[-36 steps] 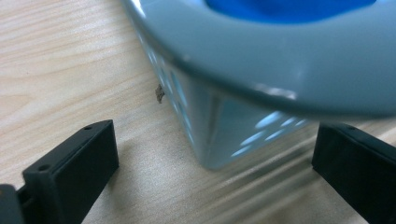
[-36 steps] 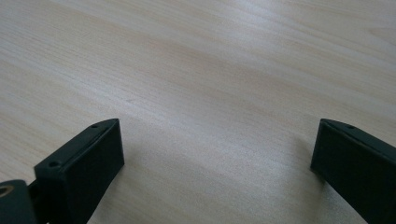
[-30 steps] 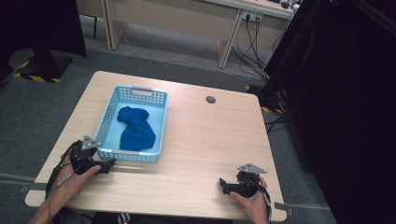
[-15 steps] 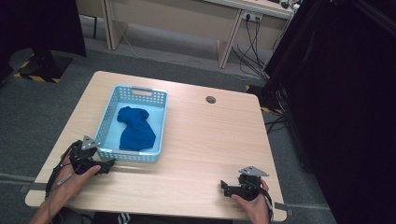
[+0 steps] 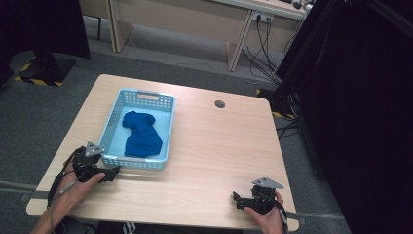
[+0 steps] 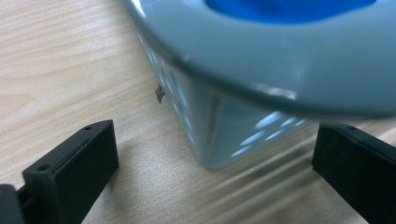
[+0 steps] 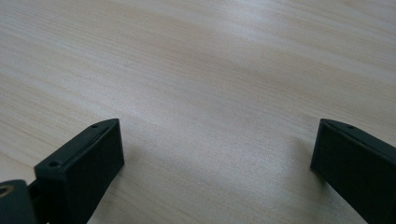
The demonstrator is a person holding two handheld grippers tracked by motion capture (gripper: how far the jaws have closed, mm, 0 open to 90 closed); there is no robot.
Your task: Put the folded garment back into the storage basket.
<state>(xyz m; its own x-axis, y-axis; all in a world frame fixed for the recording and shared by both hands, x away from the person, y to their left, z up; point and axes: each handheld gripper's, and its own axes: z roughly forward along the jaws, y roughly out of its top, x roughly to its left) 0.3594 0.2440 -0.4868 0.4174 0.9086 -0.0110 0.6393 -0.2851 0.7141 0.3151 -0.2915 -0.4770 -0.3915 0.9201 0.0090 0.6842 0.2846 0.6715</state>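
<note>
Basket (image 5: 165,127) sits on the counter (image 5: 219,146), blue cloth (image 5: 141,136) inside. Left gripper (image 5: 113,172), jaws apart, faces the basket's near corner, likely to grasp it; right gripper (image 5: 236,199), also apart, rests well away.

No legible text, label, brand or number anywhere — not on basket (image 5: 166,127), cloth (image 5: 141,137) or table (image 5: 219,146).
</note>
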